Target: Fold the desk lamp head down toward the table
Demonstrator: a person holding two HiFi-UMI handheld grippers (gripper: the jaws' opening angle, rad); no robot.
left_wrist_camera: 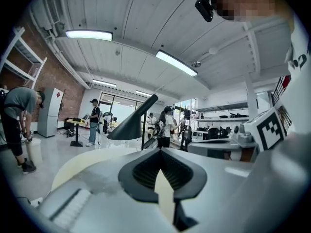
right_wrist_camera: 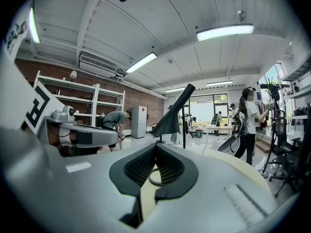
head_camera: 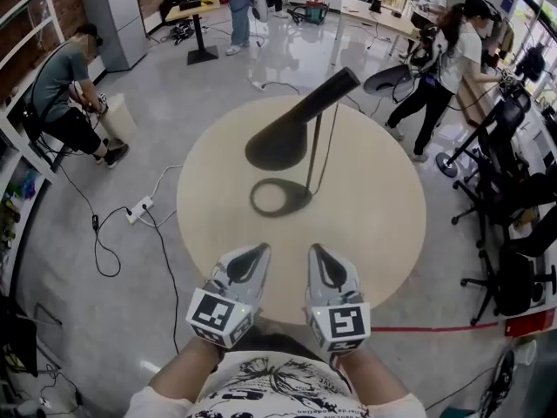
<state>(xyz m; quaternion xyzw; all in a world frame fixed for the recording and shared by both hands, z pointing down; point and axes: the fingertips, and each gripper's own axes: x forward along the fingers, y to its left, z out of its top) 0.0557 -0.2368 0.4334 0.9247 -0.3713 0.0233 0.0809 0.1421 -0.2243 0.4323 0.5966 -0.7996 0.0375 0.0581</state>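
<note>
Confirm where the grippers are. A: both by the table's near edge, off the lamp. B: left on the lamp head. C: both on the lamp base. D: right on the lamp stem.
A: the left gripper and right gripper sit side by side at the near edge of the table, well short of the lamp.

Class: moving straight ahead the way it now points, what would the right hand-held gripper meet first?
Probably the desk lamp's ring base, lying on the round table ahead of the right hand-held gripper. Gripper height is unclear, so it might pass above.
</note>
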